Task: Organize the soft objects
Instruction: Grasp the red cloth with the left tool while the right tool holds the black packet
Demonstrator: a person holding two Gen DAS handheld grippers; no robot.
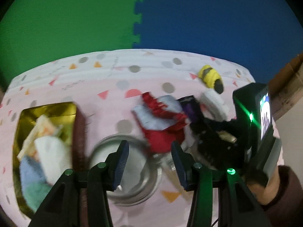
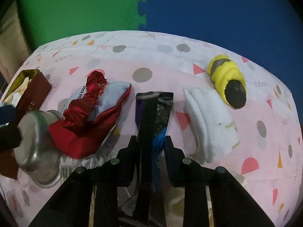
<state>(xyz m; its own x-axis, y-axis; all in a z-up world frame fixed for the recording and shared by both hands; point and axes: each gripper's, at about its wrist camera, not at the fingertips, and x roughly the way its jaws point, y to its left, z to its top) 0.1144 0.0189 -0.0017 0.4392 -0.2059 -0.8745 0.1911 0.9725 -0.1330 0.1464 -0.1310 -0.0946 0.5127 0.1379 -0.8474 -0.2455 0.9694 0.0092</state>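
Note:
My right gripper [image 2: 150, 143] is shut on a black foil packet [image 2: 154, 111] with blue and purple print, held over the pink table. Left of it lies a red and grey satin pouch [image 2: 90, 111]; it also shows in the left wrist view [image 1: 161, 121]. Right of it lie a folded white cloth [image 2: 212, 119] and a rolled yellow and black sock [image 2: 227, 81]. My left gripper [image 1: 150, 162] is open and empty above a round metal bowl [image 1: 130, 170]. A gold-lined box [image 1: 45, 143] at the left holds several folded cloths.
The table wears a pink cloth [image 2: 151, 56] with dots and triangles. Green and blue foam mats [image 2: 140, 5] cover the floor beyond the far edge. The metal bowl [image 2: 36, 147] and the red box [image 2: 28, 94] stand at the left in the right wrist view.

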